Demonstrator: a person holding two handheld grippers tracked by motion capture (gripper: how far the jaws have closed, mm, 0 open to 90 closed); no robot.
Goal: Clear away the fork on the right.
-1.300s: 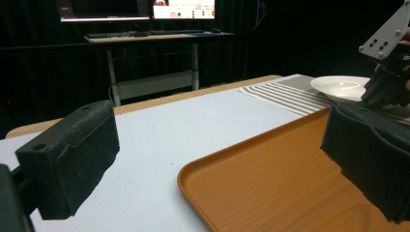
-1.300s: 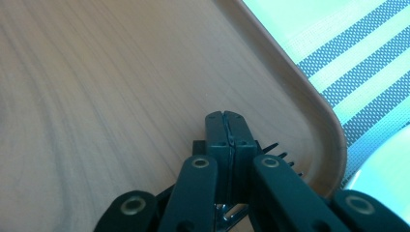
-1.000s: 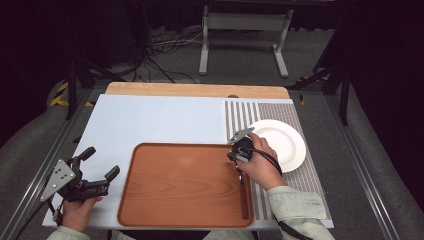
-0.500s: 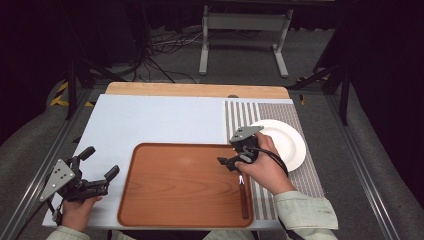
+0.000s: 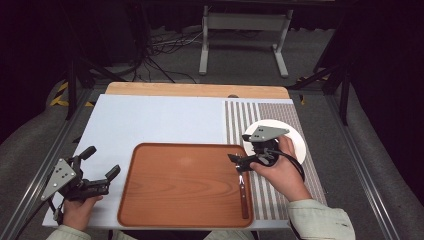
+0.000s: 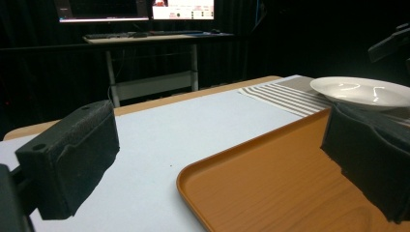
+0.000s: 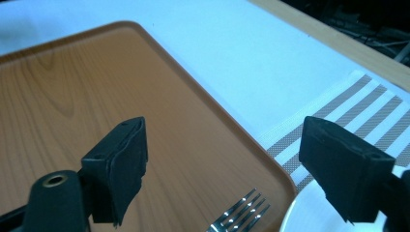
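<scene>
While the fork (image 5: 242,189) lies flat along the right inner edge of the tray (image 5: 165,200), at the lower middle of the high view, I hold the right gripper (image 5: 240,161) just above its tines with the jaws spread and nothing between them; they have just been opening, which I read as the fork set down and let go. In the right gripper view the tines (image 7: 240,215) gleam at the bottom edge, below the two black foam pads (image 7: 122,164), metal against wood grain. The handle looks brown, perhaps wooden. The tray is a rounded rectangle with a raised lip, its orange-brown surface smooth and faintly glossy. To its right a round white plate (image 5: 292,136) sits on a striped cloth mat (image 5: 240,117), near the fork's former reach, I judge. At the lower left of the high view my left gripper (image 5: 100,172) rests beside the tray, jaws apart and empty, kept clear of the work.
</scene>
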